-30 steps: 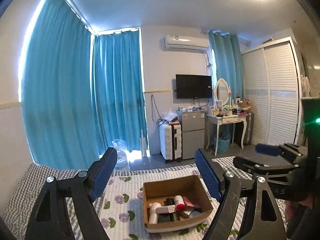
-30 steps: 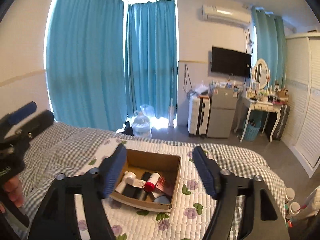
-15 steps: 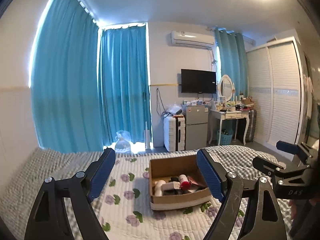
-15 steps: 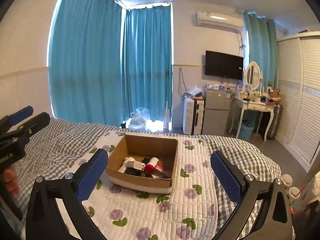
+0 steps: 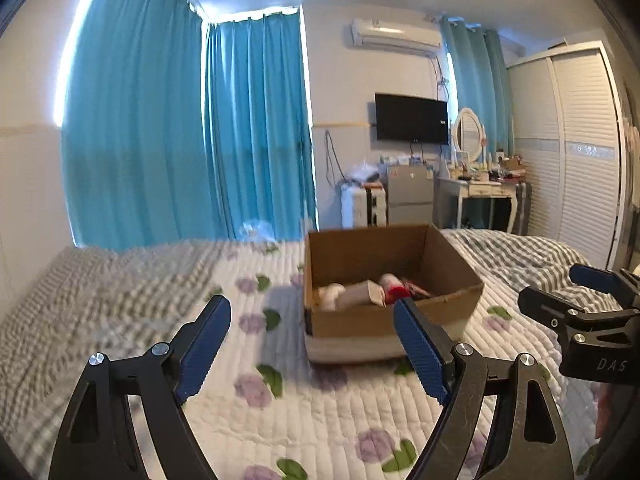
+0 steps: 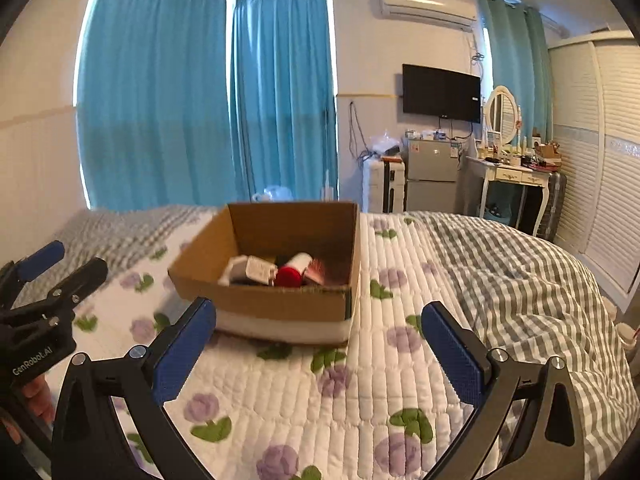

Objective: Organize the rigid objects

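One cardboard box, one red-capped bottle, one television, one mirror, two tongs

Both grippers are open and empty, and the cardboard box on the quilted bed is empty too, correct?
Not quite. The cardboard box is not empty: the right wrist view shows a red-capped container and a white item inside. The left gripper and right gripper are indeed open and empty.

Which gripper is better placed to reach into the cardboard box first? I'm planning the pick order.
Probably the right gripper: the cardboard box sits centred between its open fingers. The left gripper is open too, but the box lies off toward its right finger.
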